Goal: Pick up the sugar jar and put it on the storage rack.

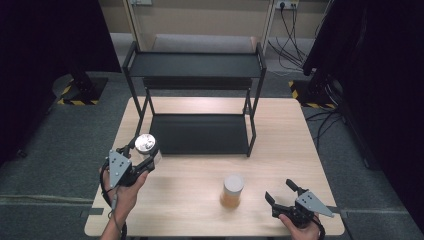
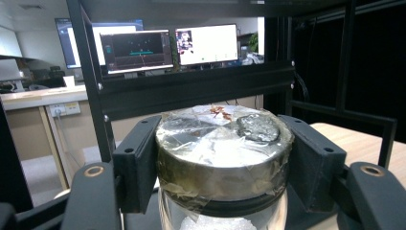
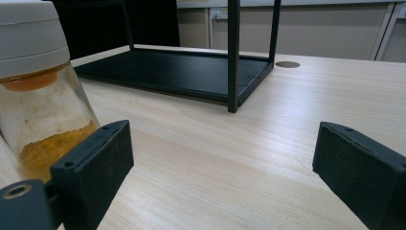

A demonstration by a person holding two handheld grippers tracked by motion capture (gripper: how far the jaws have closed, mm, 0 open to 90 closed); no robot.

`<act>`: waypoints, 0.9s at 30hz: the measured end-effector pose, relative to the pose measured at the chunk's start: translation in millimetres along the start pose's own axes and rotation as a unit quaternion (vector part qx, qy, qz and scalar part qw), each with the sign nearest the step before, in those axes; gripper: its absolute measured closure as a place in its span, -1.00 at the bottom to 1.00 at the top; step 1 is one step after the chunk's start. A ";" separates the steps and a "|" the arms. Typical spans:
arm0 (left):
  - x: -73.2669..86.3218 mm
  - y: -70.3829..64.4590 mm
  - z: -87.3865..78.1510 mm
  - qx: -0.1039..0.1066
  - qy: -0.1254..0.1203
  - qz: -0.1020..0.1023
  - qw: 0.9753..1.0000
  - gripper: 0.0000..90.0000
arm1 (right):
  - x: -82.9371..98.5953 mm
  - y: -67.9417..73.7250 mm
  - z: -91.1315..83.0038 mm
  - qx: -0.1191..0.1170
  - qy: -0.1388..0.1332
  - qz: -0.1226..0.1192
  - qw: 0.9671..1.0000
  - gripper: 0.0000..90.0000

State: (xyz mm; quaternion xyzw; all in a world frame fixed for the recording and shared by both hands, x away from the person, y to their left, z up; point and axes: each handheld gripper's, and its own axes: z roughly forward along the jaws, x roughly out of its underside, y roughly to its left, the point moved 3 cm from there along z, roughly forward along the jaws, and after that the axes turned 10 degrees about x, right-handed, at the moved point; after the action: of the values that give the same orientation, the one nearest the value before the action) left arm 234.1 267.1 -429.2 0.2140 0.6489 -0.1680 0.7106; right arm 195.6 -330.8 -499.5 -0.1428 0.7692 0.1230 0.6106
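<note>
A wooden table (image 1: 200,175) carries a black two-tier shelf (image 1: 197,100) at its far side. The left gripper (image 1: 142,157) has its jaws clamped on a silver-lidded jar (image 1: 146,145), held just before the shelf's lower tier. The right gripper (image 1: 282,195) rests with jaws wide apart, near a jar of orange powder (image 1: 232,191)

Your left claw (image 1: 145,159) is clamped on the jar (image 1: 146,145) just before the rack's (image 1: 200,134) lower shelf; your right claw (image 1: 282,194) gapes, low, far right of that rack.
</note>
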 end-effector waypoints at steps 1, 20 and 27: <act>-1.7 0.2 0.9 -0.001 -0.002 0.002 1.000 -0.23 | 0.1 0.0 0.0 0.000 0.000 0.000 1.000 -0.84; -25.2 7.3 10.7 -0.010 -0.020 0.012 1.000 -0.23 | 0.0 0.4 -0.1 0.001 0.000 -0.002 1.000 -0.84; -31.4 9.4 14.6 -0.016 -0.025 0.014 0.999 -0.23 | 0.1 0.1 -0.1 0.000 0.000 0.000 1.000 -0.84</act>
State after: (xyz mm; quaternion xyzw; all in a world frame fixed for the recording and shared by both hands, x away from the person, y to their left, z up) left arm 248.1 266.2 -396.2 0.2074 0.6305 -0.1523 0.7323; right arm 195.5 -330.8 -499.6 -0.1424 0.7690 0.1227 0.6109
